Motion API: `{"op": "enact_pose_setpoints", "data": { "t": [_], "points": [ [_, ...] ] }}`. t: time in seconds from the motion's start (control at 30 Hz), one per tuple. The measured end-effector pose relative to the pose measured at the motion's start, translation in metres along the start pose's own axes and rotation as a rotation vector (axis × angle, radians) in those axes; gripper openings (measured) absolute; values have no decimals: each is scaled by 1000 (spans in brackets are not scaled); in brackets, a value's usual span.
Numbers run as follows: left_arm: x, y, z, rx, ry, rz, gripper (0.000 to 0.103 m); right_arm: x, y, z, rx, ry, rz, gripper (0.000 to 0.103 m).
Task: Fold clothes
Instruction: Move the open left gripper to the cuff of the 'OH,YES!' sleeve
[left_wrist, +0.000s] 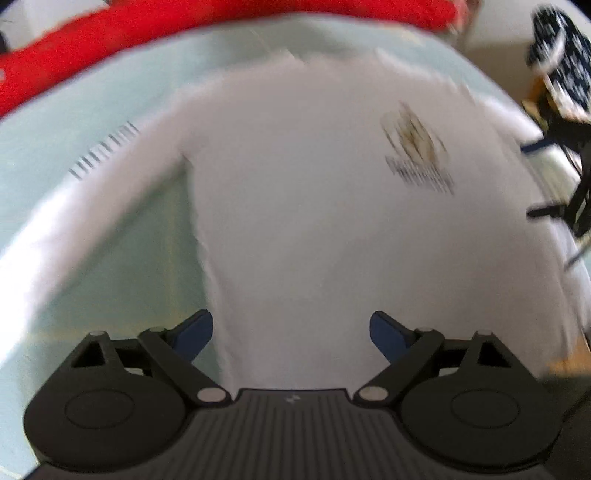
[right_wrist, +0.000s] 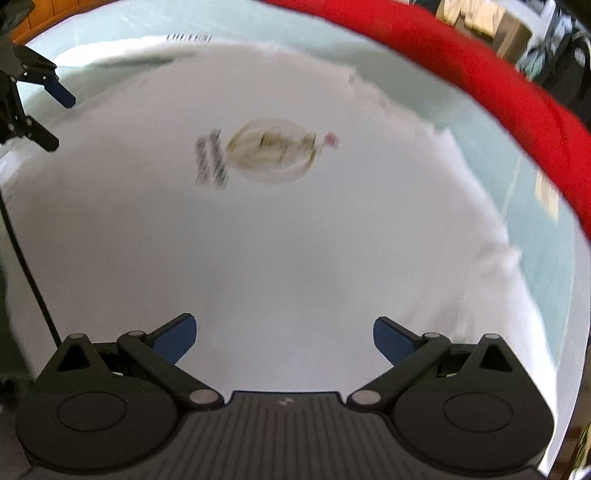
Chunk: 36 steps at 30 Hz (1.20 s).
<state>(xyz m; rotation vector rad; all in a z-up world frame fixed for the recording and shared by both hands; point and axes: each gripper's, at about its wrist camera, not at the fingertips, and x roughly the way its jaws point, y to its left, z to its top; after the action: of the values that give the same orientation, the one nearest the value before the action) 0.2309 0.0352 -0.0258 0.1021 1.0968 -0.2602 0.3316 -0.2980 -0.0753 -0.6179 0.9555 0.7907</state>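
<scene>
On the pale green counter (left_wrist: 110, 110) a white shirt (left_wrist: 314, 206) lies spread flat, taking up most of the surface, with a red cloth (left_wrist: 184, 26) bunched along the far edge. In the left wrist view, going from the left, one long sleeve (left_wrist: 66, 221) runs out toward the left edge of the counter, with a short row of dark stripes (left_wrist: 103, 149) printed near its upper side. The shirt's body fills the middle. A round gold emblem with dark lettering (left_wrist: 417, 151) sits on the right part of the chest, blurred past reading. The left tongs (left_wrist: 291, 334) hang released over the lower part of the shirt, blue pads (left_wrist: 194, 334) wide apart and nothing between them. At the right rim of this view, black parts of the other tool (left_wrist: 569, 177) show over the counter's edge.

In the right wrist view the left tongs (right_wrist: 55, 116) appear at the left rim, spread over the shirt's edge. The emblem (right_wrist: 273, 151) lies mid-shirt (right_wrist: 295, 240). The right tongs (right_wrist: 284, 338) are released too, empty above the white fabric. The red cloth (right_wrist: 480, 62) curves along the counter's (right_wrist: 546, 258) far right edge.
</scene>
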Motion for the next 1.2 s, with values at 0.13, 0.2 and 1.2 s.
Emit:
{"op": "enact_pose_setpoints", "data": {
  "t": [0.13,0.2,1.2],
  "points": [
    [-2,49,28,-73,-133,111,92,24,-1,45,73,-69,9,103],
    [3,83,36,-159,-188,179,92,36,-1,67,110,-104,13,103],
    [16,217,-57,-680,-207,415,92,136,69,191,143,-73,8,103]
  ]
}}
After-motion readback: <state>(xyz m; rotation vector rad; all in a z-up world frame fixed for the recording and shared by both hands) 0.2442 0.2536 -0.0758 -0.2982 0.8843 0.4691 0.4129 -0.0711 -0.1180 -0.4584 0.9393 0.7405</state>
